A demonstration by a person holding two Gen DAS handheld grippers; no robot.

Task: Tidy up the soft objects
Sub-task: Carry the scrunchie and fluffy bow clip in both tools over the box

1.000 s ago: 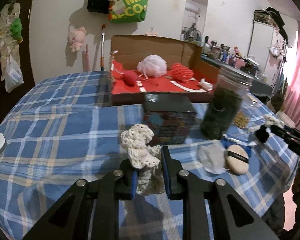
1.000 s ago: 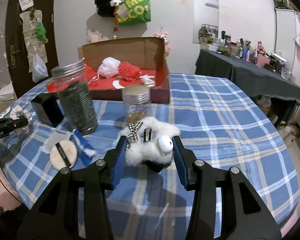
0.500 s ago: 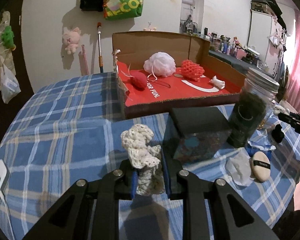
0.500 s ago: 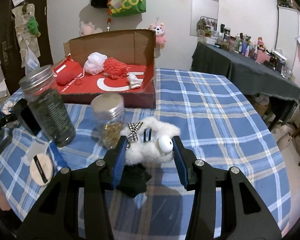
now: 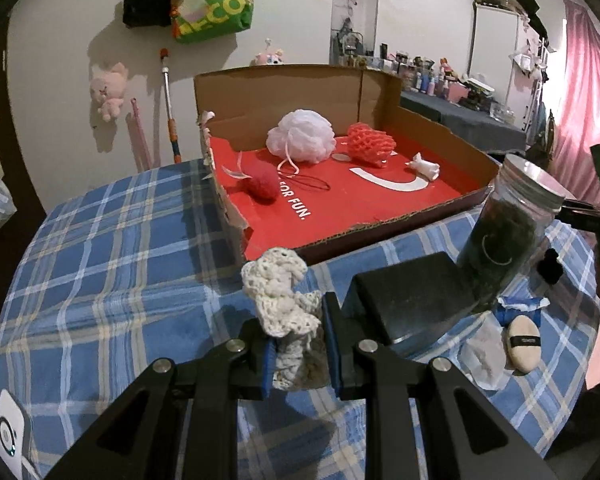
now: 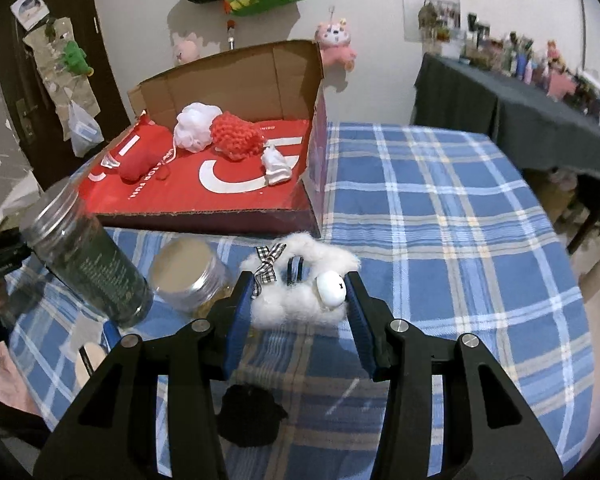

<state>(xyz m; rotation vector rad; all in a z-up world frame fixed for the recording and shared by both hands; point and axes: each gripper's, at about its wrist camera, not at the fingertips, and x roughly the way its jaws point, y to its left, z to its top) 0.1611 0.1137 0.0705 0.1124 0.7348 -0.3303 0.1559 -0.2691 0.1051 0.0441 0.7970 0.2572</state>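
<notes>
Crochet piece (image 5: 286, 312) half-hidden between jaws

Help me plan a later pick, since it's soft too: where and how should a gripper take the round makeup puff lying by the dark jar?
Probably across the puff's narrow width, coming straight down from above. It lies flat on the tablecloth, an oval pad with a black band across it, so pinching its long sides suits it. The dark jar and crumpled white wrapper crowd a low sideways approach.
</notes>
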